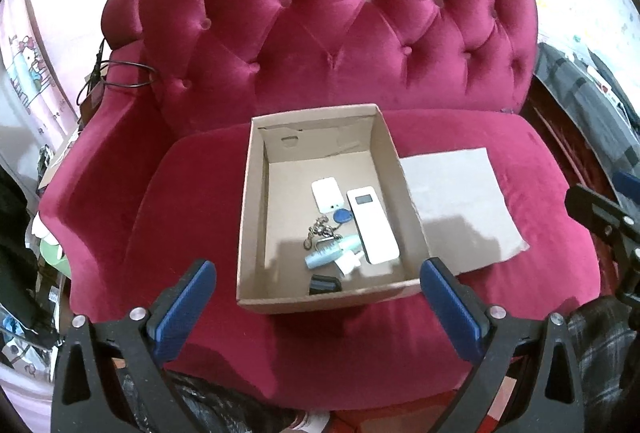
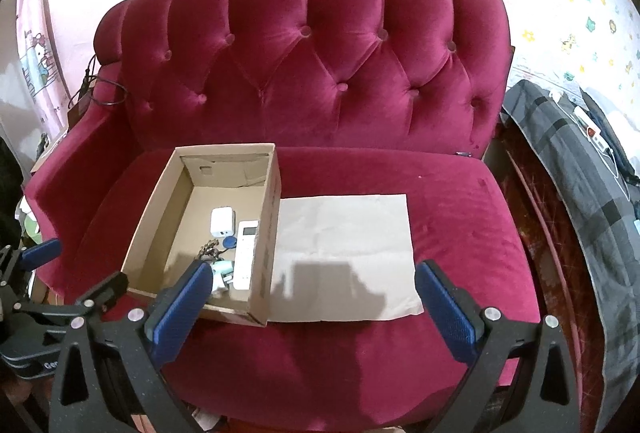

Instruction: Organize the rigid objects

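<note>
An open cardboard box (image 1: 256, 193) sits on the seat of a red velvet sofa (image 1: 320, 45). Inside lie a white remote (image 1: 373, 227), a white charger (image 1: 327, 194), a blue key fob (image 1: 342, 215) with a chain (image 1: 320, 233), a pale blue bottle (image 1: 326, 253) and a small black object (image 1: 325, 284). The box also shows in the right wrist view (image 2: 156, 209), with the remote (image 2: 245, 253) and charger (image 2: 222, 223). My left gripper (image 1: 318, 297) is open and empty in front of the box. My right gripper (image 2: 314, 297) is open and empty above a flat cardboard sheet (image 2: 344, 233).
The flat cardboard sheet (image 1: 460, 201) lies right of the box. A grey plaid blanket (image 2: 580, 173) lies at the right of the sofa. A black cable (image 1: 120, 75) hangs over the left armrest. Clutter stands on the floor at left.
</note>
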Tool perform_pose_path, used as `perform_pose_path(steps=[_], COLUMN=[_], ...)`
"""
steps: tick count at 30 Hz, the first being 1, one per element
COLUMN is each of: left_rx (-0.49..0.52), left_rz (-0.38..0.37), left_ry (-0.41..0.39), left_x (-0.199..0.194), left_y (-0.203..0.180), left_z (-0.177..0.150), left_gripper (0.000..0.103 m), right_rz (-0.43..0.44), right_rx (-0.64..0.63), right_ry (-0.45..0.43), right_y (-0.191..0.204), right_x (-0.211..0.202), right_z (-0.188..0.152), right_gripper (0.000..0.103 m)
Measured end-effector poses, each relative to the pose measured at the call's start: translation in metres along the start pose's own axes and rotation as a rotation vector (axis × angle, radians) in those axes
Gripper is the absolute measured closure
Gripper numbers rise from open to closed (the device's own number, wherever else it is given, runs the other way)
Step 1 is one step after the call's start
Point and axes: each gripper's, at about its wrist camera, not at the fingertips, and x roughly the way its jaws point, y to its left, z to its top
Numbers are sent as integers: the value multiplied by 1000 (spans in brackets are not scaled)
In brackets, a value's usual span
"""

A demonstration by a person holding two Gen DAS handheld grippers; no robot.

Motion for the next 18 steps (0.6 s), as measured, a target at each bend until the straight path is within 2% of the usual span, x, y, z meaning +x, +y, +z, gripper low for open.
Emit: perform_pose_path(steps=[18], left_rx=[-1], left_rz=[3], left_ry=[-5], left_x=[-6], left_y=[-5], left_z=[-3], left_gripper=[0], right_rz=[7], right_rx=[7], right_ry=[-6], right_y=[-1], right_x=[-6], right_z=[2], right_gripper=[0])
